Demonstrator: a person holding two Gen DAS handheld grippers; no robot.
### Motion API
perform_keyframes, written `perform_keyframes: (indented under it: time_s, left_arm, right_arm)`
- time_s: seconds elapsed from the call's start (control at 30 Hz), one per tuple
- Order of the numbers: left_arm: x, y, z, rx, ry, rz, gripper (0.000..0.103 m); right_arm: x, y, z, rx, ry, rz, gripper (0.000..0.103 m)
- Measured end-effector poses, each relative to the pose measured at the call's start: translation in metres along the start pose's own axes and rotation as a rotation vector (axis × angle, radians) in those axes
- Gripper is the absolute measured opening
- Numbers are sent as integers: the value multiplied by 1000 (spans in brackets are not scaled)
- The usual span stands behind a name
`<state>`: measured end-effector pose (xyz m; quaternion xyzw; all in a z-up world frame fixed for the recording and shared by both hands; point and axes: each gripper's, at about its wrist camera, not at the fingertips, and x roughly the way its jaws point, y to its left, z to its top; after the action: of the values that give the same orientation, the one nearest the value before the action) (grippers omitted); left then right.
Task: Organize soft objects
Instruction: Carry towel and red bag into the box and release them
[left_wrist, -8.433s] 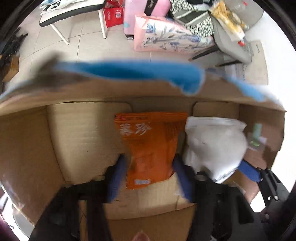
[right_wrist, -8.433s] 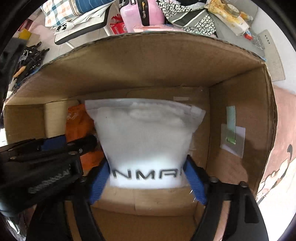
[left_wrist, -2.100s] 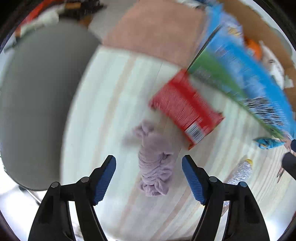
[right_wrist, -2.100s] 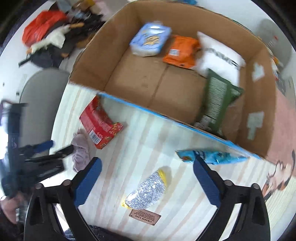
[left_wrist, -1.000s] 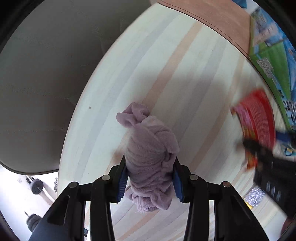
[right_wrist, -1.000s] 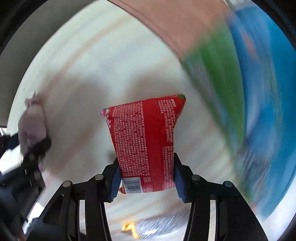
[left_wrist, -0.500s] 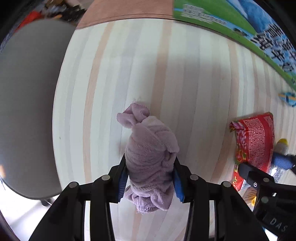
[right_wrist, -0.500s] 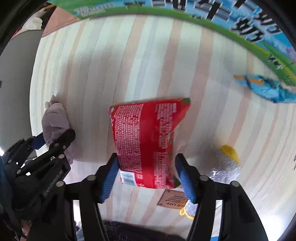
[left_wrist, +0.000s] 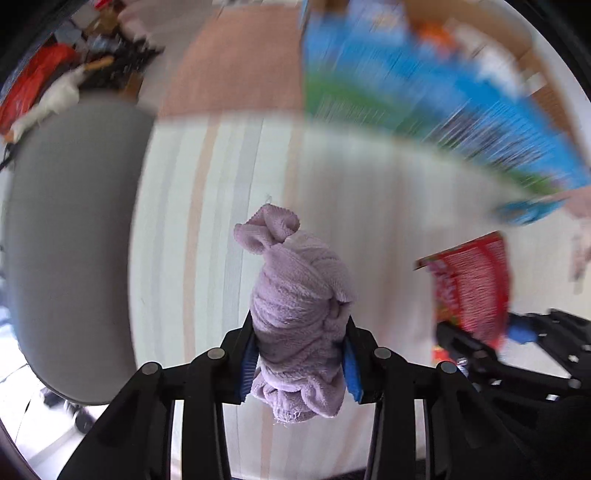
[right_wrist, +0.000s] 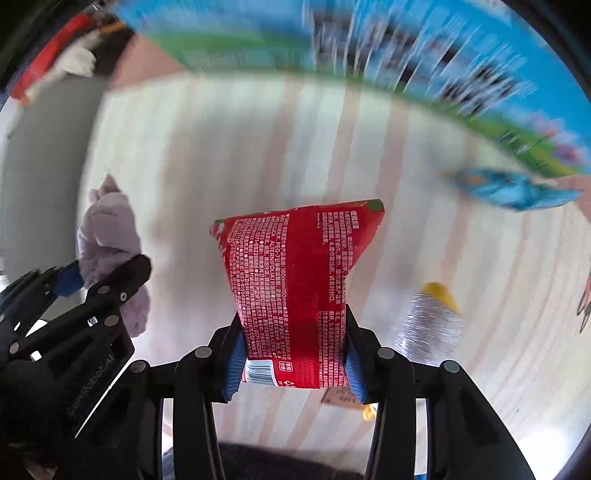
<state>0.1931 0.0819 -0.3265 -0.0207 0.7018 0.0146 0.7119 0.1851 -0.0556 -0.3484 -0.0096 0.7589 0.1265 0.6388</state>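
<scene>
My left gripper is shut on a rolled lilac towel and holds it above the striped wooden table. My right gripper is shut on a red snack packet, also held above the table. The red packet also shows in the left wrist view at the right. The towel also shows in the right wrist view at the left. The cardboard box with a blue and green printed side stands at the far side of the table, blurred; it also shows in the right wrist view.
A blue snack packet lies on the table by the box. A silver packet with a yellow end lies near the front right. A grey round seat is left of the table. Clutter lies on the floor at far left.
Both grippers have risen and tipped up toward the box with their loads. The right gripper has closed tighter on the red packet. The view is now motion blurred.
</scene>
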Motion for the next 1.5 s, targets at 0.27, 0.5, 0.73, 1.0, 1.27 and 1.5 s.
perform_keyframes:
  time_s: [0.27,0.5,0.73,1.0,1.27,1.5]
  left_arm:
    - [-130,-37,90,161,-222,-41,36]
    - [-91,-51,201,193,-32,-118,36]
    - [-20,-67,255,214,161,-69,36]
    - [32,-74,263,209,297,-66,38]
    - [28,-62,262,175,317,-70,60]
    - [-13,-55,249,160,204,-84,94]
  right_arm:
    - [-144,-26,27,33,-240,106,47]
    - [-169,-47,119,130,-283,129,47]
    - [-108,-78,191,194,-188,103,47]
    - [-46,-91,225,215,-88,86,47]
    - [-25,-91,234,191,3,62,91]
    - [-55,-87,226,164,-65,19,103]
